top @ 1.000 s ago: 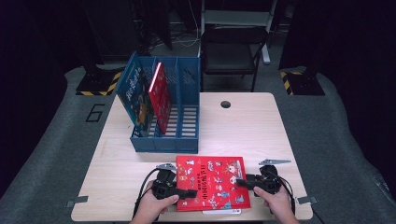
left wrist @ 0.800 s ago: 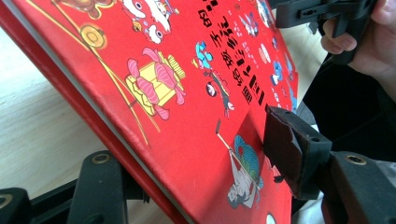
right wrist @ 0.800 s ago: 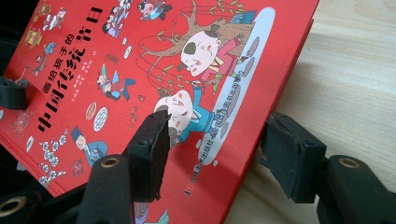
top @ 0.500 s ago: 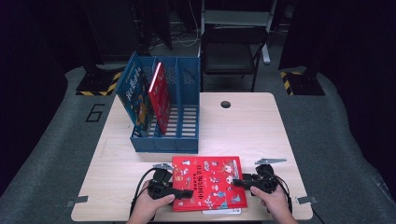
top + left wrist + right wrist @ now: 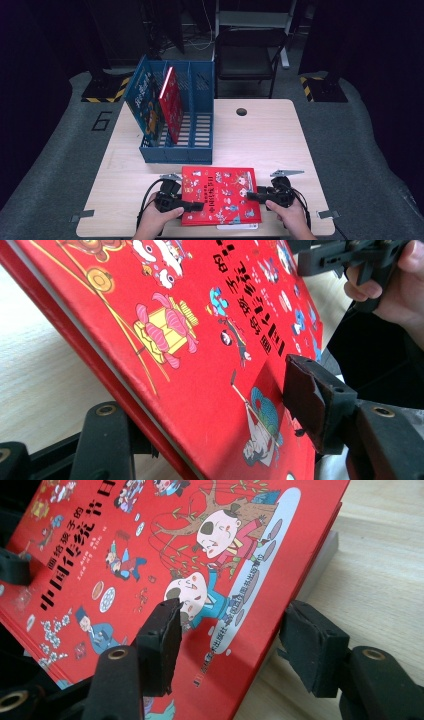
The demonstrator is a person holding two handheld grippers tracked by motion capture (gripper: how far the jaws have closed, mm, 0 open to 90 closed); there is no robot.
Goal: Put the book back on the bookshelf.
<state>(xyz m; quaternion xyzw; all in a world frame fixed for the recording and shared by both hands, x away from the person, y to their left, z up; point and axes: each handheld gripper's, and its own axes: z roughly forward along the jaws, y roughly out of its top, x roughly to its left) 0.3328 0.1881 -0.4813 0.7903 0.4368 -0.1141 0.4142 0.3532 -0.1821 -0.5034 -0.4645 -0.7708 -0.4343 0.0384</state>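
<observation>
A red picture book (image 5: 220, 195) lies near the table's front edge, its cover up. My left gripper (image 5: 192, 205) is shut on the book's left edge. In the left gripper view one pad (image 5: 310, 405) presses on the red cover (image 5: 200, 355) and the other jaw sits under the spine. My right gripper (image 5: 252, 196) is shut on the book's right edge. In the right gripper view one pad (image 5: 162, 635) rests on the cover (image 5: 150, 555) and the other pad (image 5: 310, 650) is by the underside. A hand holds each gripper.
A blue slotted file rack (image 5: 175, 120) stands behind the book at the back left. In it lean a blue book (image 5: 145, 107) and a red book (image 5: 172, 102). Something white (image 5: 235, 227) pokes out from under the held book. A cable hole (image 5: 241, 111) sits at the table's back.
Both grippers have slid slightly inward over the book's side edges. The book has stayed in about the same place.
</observation>
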